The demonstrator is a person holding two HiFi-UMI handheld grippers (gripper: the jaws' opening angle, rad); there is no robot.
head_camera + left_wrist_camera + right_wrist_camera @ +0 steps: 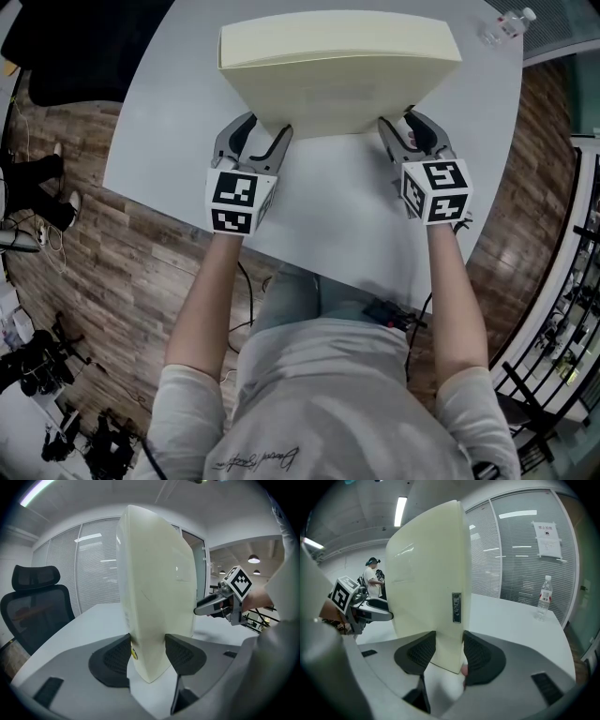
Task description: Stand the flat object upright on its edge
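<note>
the cream flat object (337, 75) stands on its edge on the white table (328, 216), in the upper centre of the head view. the left gripper (262, 141) clamps its lower left corner and the right gripper (401, 129) its lower right corner. in both gripper views the pads press both of its faces.

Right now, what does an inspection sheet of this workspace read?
Surface: white table.
Job's things: cream flat slab standing near upright on its edge.
Clutter: water bottle at the far right corner.
Grippers: left tongs shut on the slab's lower left corner; right tongs shut on its lower right corner.
Cables: thin cable below the table's near edge.
Surroundings: wood floor, black office chair, blinds behind glass.
</note>
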